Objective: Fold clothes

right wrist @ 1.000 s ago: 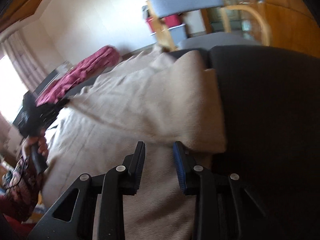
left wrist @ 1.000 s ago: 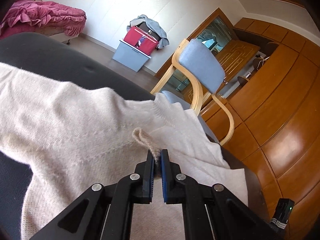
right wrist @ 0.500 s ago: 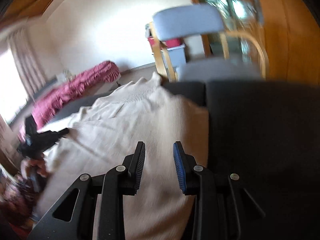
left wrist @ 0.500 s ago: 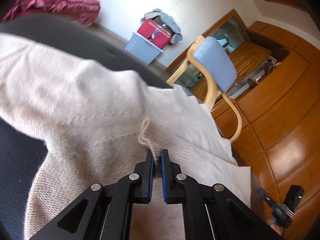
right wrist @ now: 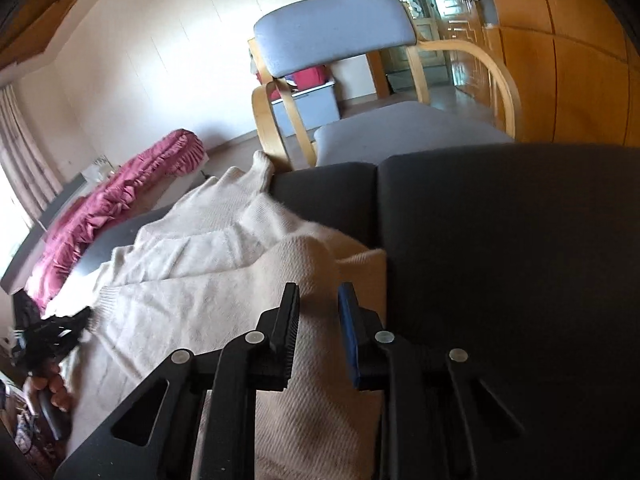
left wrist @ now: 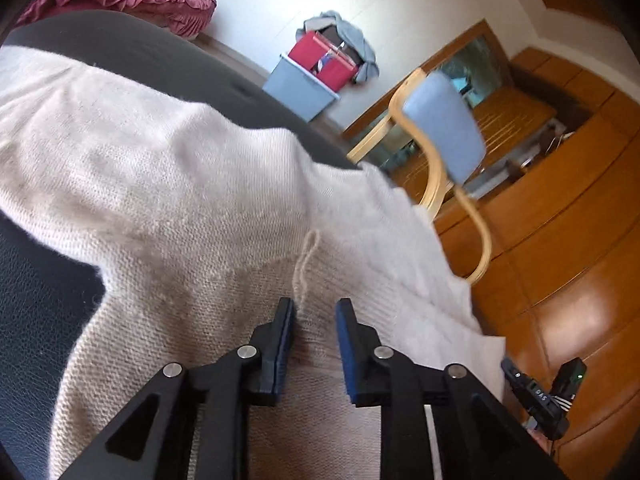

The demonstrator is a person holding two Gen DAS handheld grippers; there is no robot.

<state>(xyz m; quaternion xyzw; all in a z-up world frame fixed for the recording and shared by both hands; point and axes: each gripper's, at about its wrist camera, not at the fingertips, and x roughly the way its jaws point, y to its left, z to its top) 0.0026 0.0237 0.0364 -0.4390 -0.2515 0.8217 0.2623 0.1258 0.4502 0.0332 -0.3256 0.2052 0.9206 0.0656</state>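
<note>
Cream knit, a sweater, was spread over a dark sofa. Above it the left gripper was held with jaws parted, a loose yarn loop lying just ahead, ungripped. The right gripper was likewise held apart, empty, over a folded sleeve. Farther off, a grey bin was seen filled with red bags and grey cloth, near a blue-cushioned chair.

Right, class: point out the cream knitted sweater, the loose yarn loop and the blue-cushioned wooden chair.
Cream knitted sweater (left wrist: 168,200), left wrist view, on its sleeve.
Loose yarn loop (left wrist: 306,256), left wrist view, on its strand.
Blue-cushioned wooden chair (right wrist: 336,28), right wrist view, on its backrest.
</note>
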